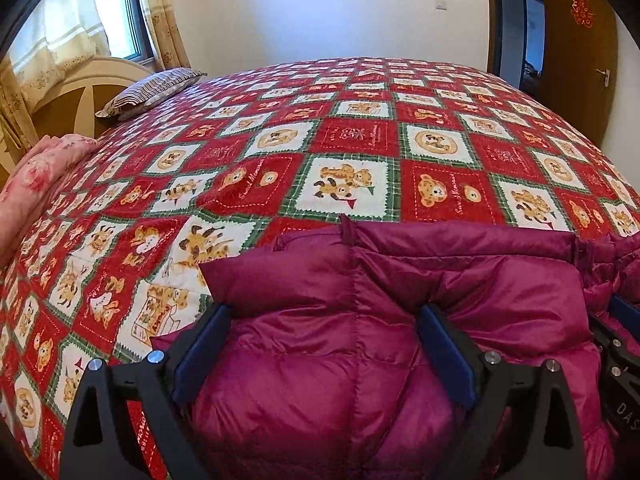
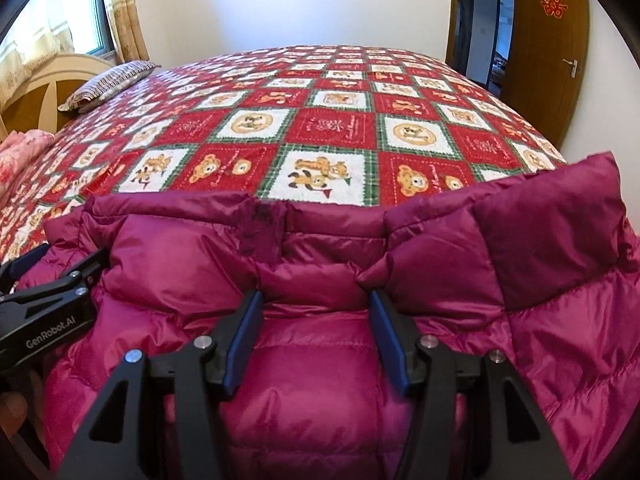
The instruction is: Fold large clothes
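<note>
Writing first: your left tongs [image 2: 24,276] carry "GenRobot.AI" in white on the black body, seen from the right cam. In the left cam the right tongs [image 1: 618,320] show only "DAS", rest cut off by the pic edge. The red squares on the bed cover [image 1: 320,128] have curly stitched words, too small to read. The brown door [image 2: 552,52] has a red sign w/ signs I can't read.

1 jacket [image 1: 400,320], puffy & dark pink, lies on the near side of the bed, bunched up. Its lower part is hidden under both tongs & cut off at the bottom of each pic.

Your left tongs [image 1: 324,328] are spread wide w/ a fat fold of jacket bulging btwn the blue pads [image 1: 200,348]; can't tell if they pinch it. Same for your right tongs [image 2: 316,320]: wide apart, jacket [image 2: 320,380] puffing up btwn them, grip not clear.

Count: 2 tongs, 1 jacket, 1 striped pillow [image 1: 152,90], 1 pink flowery pillow [image 1: 40,176] half cut off at left, 1 door, 1 window [image 1: 116,8].
</note>
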Tool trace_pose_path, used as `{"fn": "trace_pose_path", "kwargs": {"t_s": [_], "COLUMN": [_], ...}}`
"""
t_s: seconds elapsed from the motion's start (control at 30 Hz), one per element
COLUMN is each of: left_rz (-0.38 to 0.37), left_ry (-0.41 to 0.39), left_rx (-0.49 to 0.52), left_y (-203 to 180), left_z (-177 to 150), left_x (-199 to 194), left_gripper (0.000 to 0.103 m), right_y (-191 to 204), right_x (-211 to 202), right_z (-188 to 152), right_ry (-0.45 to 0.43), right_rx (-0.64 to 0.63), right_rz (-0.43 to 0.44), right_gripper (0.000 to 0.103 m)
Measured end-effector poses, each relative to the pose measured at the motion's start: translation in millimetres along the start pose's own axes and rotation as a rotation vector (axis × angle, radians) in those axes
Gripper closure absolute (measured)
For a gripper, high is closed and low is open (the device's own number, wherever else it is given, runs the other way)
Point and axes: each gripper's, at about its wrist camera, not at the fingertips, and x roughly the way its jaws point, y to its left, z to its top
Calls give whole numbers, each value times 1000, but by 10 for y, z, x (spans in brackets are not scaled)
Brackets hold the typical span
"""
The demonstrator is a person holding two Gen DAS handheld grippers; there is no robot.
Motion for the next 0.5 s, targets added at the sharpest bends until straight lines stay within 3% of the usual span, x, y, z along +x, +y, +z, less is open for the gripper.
{"fn": "trace_pose_path", "kwargs": {"t_s": [0.5], "left_rz": [16], "left_ry": [0], "left_rx": [9], "left_y": [-11], "left_z": [-10], "left_x": [13], "left_gripper": [7], "right_y": [42], "right_x": [25], "right_z": [1], "right_ry": [8], "right_rx": [-21], "right_rz": [-23], "right_gripper": [43]}}
